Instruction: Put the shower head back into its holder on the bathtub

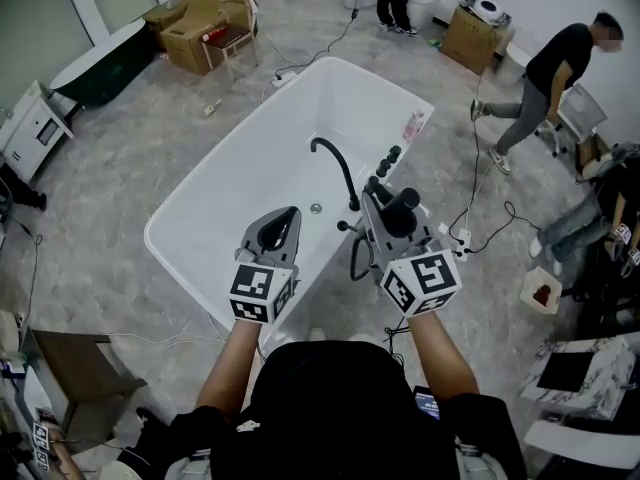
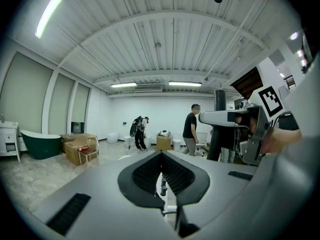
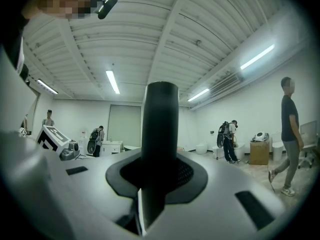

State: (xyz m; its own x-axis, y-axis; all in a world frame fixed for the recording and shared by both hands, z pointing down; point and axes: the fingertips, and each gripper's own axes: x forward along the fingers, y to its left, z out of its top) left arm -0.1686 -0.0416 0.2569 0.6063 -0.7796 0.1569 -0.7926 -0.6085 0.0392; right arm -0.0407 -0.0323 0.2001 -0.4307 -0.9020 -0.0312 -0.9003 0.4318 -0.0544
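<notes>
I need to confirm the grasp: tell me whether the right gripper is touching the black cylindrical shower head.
Touching. In the right gripper view, the right gripper has both jaws pressed against the black cylindrical shower head standing between them.

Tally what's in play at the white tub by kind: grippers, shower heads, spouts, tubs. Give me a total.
2 grippers: left gripper, right gripper
1 shower head, held in the right gripper
1 spout, black and curved
1 tub, white
Total: 5
</notes>
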